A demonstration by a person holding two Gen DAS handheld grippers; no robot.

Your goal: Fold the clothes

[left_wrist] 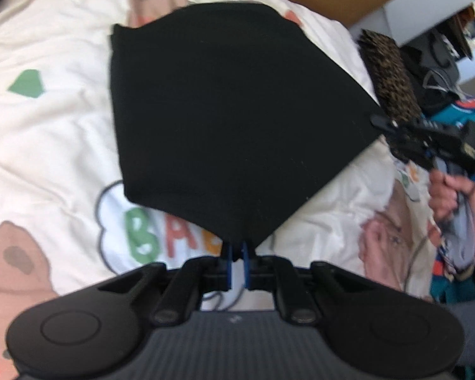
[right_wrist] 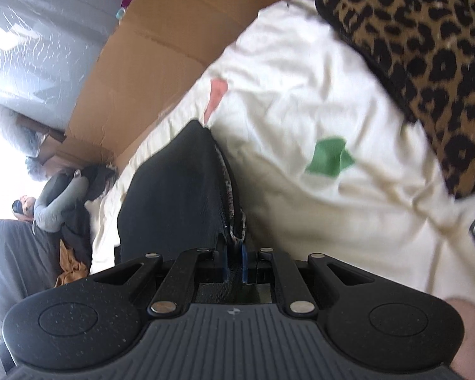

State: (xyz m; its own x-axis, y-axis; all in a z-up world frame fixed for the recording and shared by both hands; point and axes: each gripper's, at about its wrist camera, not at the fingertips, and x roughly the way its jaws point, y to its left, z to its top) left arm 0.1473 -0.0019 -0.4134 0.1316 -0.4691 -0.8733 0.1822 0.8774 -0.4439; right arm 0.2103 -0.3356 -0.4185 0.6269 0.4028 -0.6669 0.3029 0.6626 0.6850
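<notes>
Left gripper: jaws closed, clamped on the near corner of the black garment. Right gripper: jaws closed, clamped on a second corner of the same garment; a patterned inner edge shows at the pinch. In the left wrist view the right gripper sits at the garment's far right corner, with the person's hand on its handle.

Position of the garment: it spans between the two grippers, stretched into a flat panel with both held corners raised. Its far edge appears to lie on the cartoon-print bedcover.

Procedure, judged from this state:
1. Keep both clamps closed; a slack grip would likely drop a corner.
2. Hold even tension so the held edge stays straight.
3. Carry both corners together toward the far edge and lay them down aligned.
4. Release only once the cloth lies flat.

Surroundings: a leopard-print fabric lies near the right gripper on the bedcover; a cardboard box stands beyond the bed.
</notes>
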